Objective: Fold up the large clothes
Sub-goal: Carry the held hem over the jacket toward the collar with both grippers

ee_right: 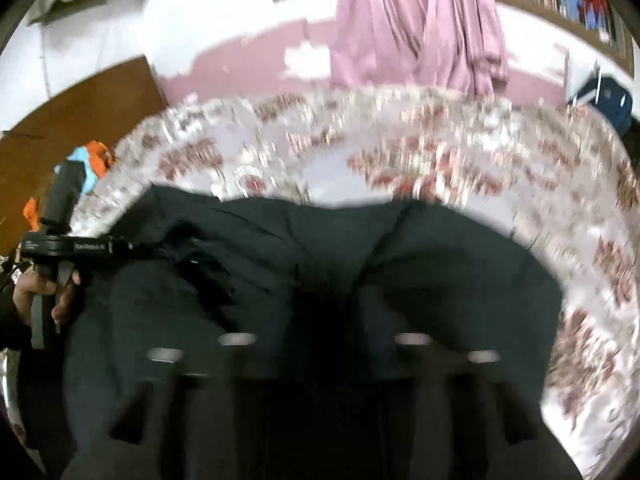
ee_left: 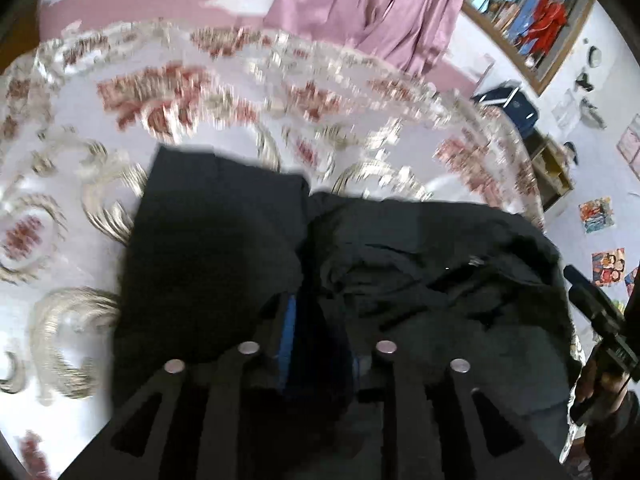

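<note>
A large dark garment (ee_left: 440,280) lies rumpled on a floral bedspread (ee_left: 200,100), with a flat folded part at its left. My left gripper (ee_left: 324,344) is down on it, its blue pads (ee_left: 289,332) a little apart with a ridge of dark cloth between them and part of one pad's face bare. In the right wrist view the same garment (ee_right: 320,248) fills the lower half. My right gripper (ee_right: 324,320) hovers just over it, blurred, its jaws wide apart and gripping nothing. A hand holds the left gripper's body (ee_right: 52,248) at the garment's left edge.
The bedspread (ee_right: 400,140) extends beyond the garment on all sides. A pink curtain (ee_right: 420,28) hangs behind the bed. A blue bag (ee_right: 604,100) sits at the far right and a wooden panel (ee_right: 80,120) stands at the left, with an orange and blue item (ee_right: 96,156) beside it.
</note>
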A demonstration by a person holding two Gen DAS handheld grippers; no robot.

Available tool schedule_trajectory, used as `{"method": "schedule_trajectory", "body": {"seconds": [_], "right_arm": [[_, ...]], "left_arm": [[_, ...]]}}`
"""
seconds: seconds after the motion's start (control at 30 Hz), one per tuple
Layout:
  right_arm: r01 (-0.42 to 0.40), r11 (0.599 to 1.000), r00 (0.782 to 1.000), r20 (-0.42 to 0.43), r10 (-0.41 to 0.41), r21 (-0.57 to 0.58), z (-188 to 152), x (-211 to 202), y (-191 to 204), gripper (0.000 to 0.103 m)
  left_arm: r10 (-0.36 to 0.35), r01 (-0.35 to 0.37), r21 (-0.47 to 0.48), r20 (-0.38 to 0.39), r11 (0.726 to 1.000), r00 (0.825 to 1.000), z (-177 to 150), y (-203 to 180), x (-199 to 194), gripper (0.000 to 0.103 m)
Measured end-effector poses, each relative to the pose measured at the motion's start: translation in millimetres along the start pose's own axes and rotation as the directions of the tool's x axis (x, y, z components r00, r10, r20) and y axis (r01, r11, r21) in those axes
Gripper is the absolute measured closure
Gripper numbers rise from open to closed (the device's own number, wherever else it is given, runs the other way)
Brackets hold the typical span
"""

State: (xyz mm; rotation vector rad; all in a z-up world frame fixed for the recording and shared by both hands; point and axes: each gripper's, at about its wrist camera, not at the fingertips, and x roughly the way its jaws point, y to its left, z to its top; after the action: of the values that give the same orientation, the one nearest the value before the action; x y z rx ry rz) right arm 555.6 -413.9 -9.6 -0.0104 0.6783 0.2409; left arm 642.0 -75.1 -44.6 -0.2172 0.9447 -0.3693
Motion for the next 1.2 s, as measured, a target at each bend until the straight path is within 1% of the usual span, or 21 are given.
{"method": "schedule_trajectory", "body": {"seconds": [0.07,0.1,0.13,0.17,0.2,0.23,0.3,0.33,0.37,0.47,0.53,0.57,0.6,0.63,0.73,0.8,0.87,0.97,1.03,1.1,1.2], "right_arm": [[-0.007,1.000,1.000,0.025,0.007,0.004,17,-11,0,0.043],[0.001,1.000,1.000,0.029,-0.002,0.007,26,-11,0,0.043],[0.015,1.000,0.999,0.037,-0.015,0.011,36,-10,0,0.043],[0.033,0.999,0.998,0.047,-0.033,0.012,47,-8,1,0.043],[0.048,0.999,0.998,0.045,-0.048,0.014,56,-4,1,0.043],[0.060,0.998,0.997,0.043,-0.061,0.020,67,2,2,0.043],[0.075,0.996,0.997,0.020,-0.076,0.048,83,19,2,0.043],[0.063,0.996,0.998,0.013,-0.064,0.068,88,27,1,0.043],[0.044,0.995,0.999,0.002,-0.044,0.091,93,36,-1,0.043],[-0.022,0.991,0.996,-0.077,0.033,0.132,93,66,1,0.044],[-0.050,0.994,0.989,-0.133,0.063,0.102,83,80,10,0.057],[-0.059,0.996,0.983,-0.168,0.071,0.073,75,85,15,0.068],[-0.069,0.997,0.976,-0.206,0.076,0.043,67,88,21,0.076],[-0.065,0.998,0.964,-0.260,0.061,-0.007,55,91,29,0.080],[-0.060,0.990,0.939,-0.344,0.013,-0.124,30,89,41,0.080],[-0.070,0.984,0.922,-0.386,0.001,-0.164,21,87,41,0.081],[-0.087,0.981,0.903,-0.429,0.004,-0.174,16,87,37,0.081],[-0.104,0.987,0.891,-0.453,0.037,-0.124,17,92,27,0.081],[-0.098,0.987,0.888,-0.459,0.030,-0.125,13,101,26,0.081],[-0.079,0.986,0.889,-0.457,0.002,-0.148,8,110,30,0.081],[-0.051,0.981,0.897,-0.440,-0.037,-0.187,4,120,35,0.081]], "left_arm": [[-0.007,0.005,0.032,0.063,0.999,0.998,6,-5,-14,0.064],[-0.004,-0.001,0.046,0.107,0.999,0.994,13,-9,-19,0.041],[0.001,-0.010,0.048,0.172,0.999,0.985,21,-14,-25,0.027],[0.002,-0.011,0.042,0.213,0.999,0.977,26,-16,-27,0.025],[-0.006,-0.002,0.032,0.250,0.999,0.968,34,-19,-29,0.024],[-0.027,0.023,0.020,0.268,1.000,0.963,45,-23,-24,0.024],[-0.039,0.042,-0.004,0.255,0.999,0.966,61,-28,-11,0.024],[-0.046,0.052,-0.017,0.244,0.999,0.969,68,-32,-1,0.024],[-0.065,0.073,-0.027,0.220,0.997,0.973,74,-35,11,0.024],[-0.117,0.121,-0.029,0.130,0.992,0.985,75,-43,40,0.024],[-0.160,0.159,0.018,0.062,0.987,0.985,67,-49,56,0.028],[-0.171,0.169,0.047,0.039,0.984,0.984,62,-51,58,0.031],[-0.194,0.194,0.098,-0.005,0.976,0.981,55,-54,64,0.043],[-0.203,0.207,0.142,-0.047,0.968,0.978,47,-57,69,0.053],[-0.208,0.228,0.240,-0.105,0.944,0.973,24,-62,67,0.059],[-0.238,0.265,0.249,-0.136,0.931,0.962,19,-60,65,0.064],[-0.249,0.293,0.250,-0.193,0.923,0.949,17,-57,68,0.067],[-0.219,0.286,0.292,-0.242,0.913,0.945,13,-61,75,0.068],[-0.160,0.241,0.349,-0.243,0.906,0.957,8,-68,81,0.068],[-0.098,0.186,0.390,-0.234,0.902,0.967,5,-75,92,0.067],[-0.043,0.131,0.415,-0.216,0.901,0.975,3,-81,102,0.068]]}}
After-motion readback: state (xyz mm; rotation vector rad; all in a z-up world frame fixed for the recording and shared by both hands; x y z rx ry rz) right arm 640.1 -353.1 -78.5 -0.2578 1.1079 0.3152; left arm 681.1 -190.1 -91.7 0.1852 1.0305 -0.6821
